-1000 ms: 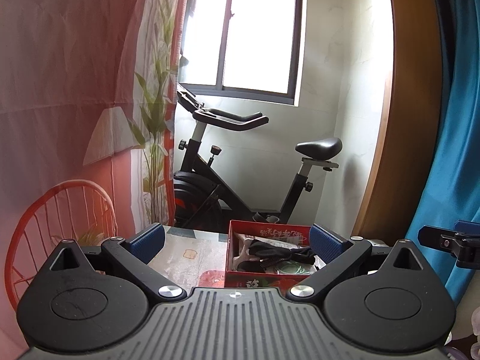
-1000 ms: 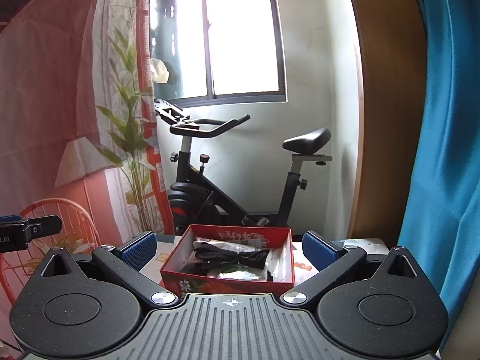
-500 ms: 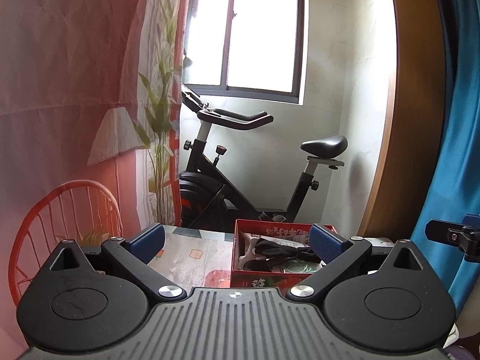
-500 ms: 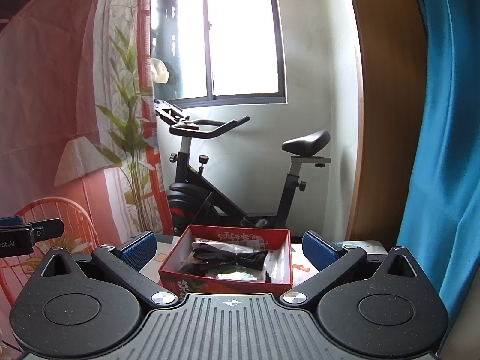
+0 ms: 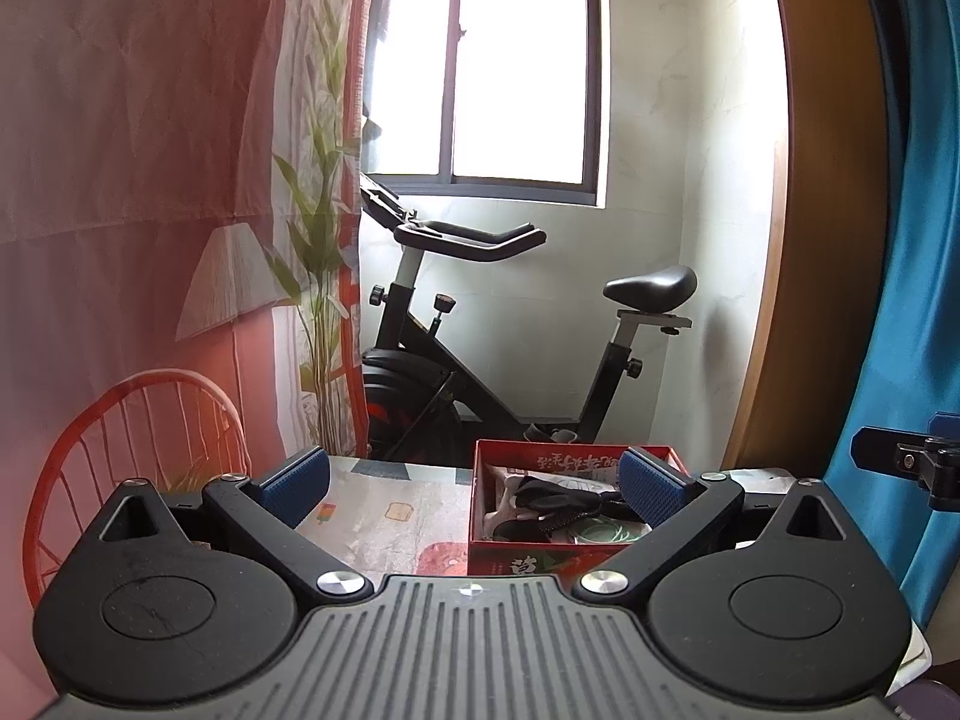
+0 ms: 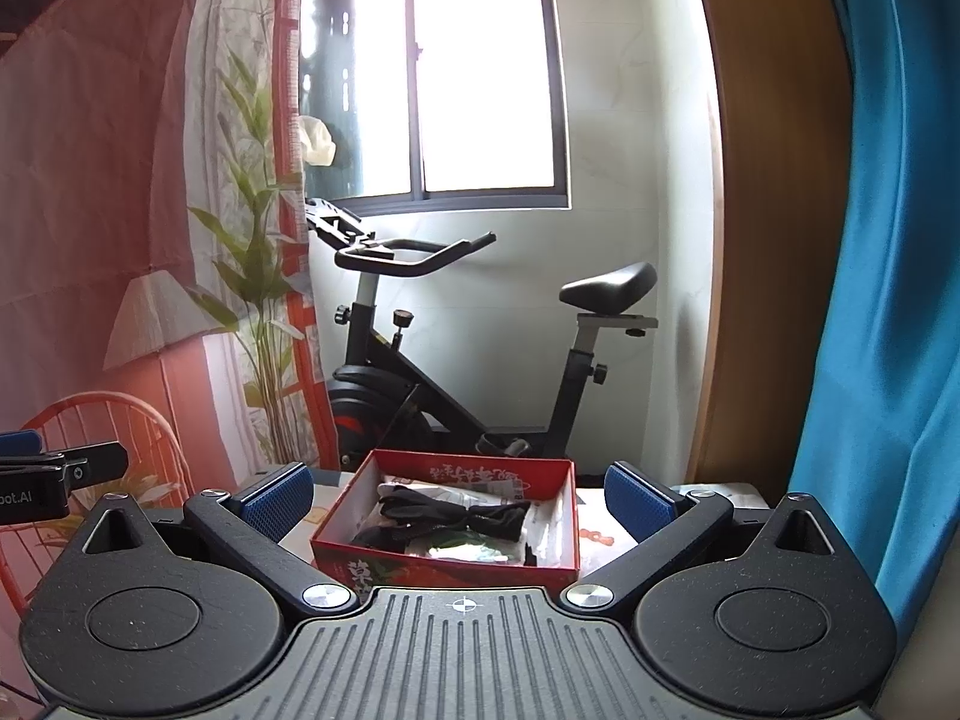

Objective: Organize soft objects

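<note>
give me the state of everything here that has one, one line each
left gripper: open, holding nothing
right gripper: open, holding nothing
red cardboard box: lidless, upright on the table
black soft items: lying loose inside the box
patterned table top: bare beside the box
blue curtain: drawn aside
black exercise bike: parked, unused

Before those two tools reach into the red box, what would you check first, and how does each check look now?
1. Left tool open and empty: ok, blue pads wide apart.
2. Right tool open and empty: ok.
3. Open red cardboard box in front of both tools: ok, centred for the right, off to the right for the left.
4. Black soft fabric bundle on top inside the box, uncovered: ok.
5. Green looped cord free of the bundle: cannot tell.
6. Patterned tabletop has bare room beside the box: ok on its left side.
</note>
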